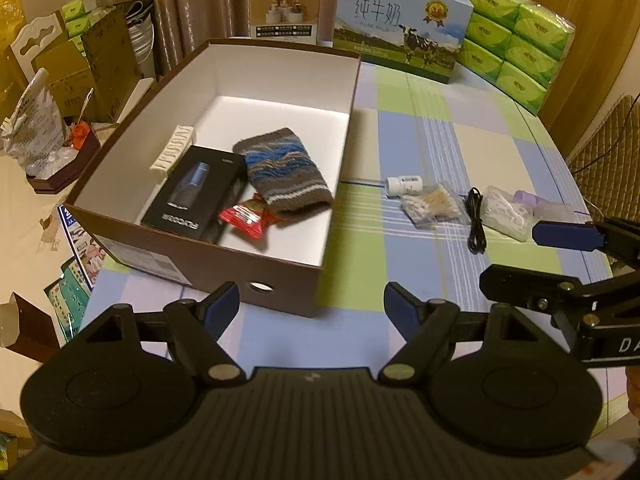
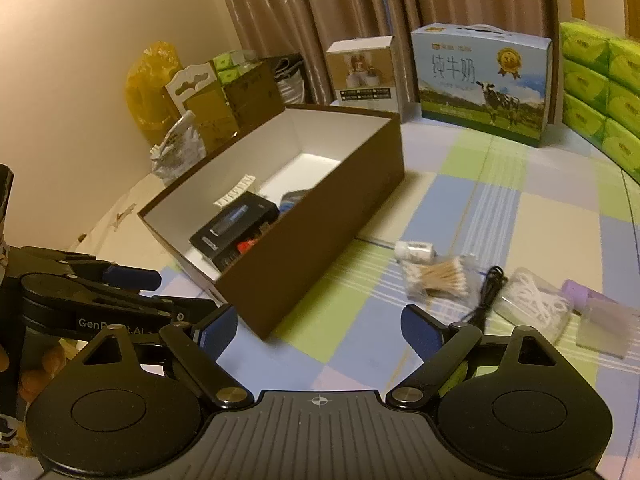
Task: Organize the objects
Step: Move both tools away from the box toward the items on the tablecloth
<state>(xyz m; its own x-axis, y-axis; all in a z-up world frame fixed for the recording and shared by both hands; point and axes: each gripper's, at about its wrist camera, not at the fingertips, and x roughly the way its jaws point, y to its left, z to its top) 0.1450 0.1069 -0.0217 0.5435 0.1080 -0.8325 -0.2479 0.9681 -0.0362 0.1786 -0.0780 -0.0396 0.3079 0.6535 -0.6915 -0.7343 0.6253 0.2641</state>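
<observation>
Brown curtains (image 2: 360, 4), cream wall (image 2: 80, 60)

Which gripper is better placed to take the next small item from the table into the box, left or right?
Probably the right gripper: open, empty, nearer the cotton swabs and black cable. The left gripper, also open, faces the brown box.

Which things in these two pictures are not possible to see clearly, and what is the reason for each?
- Box contents, right wrist view: the near wall hides the knitted pouch and most of the red packet.
- Purple item, both views: blurred, behind a clear bag; identity unclear.
- White bottle label: too small to read.
- Right claw, left wrist view: cut off by the right edge.
</observation>
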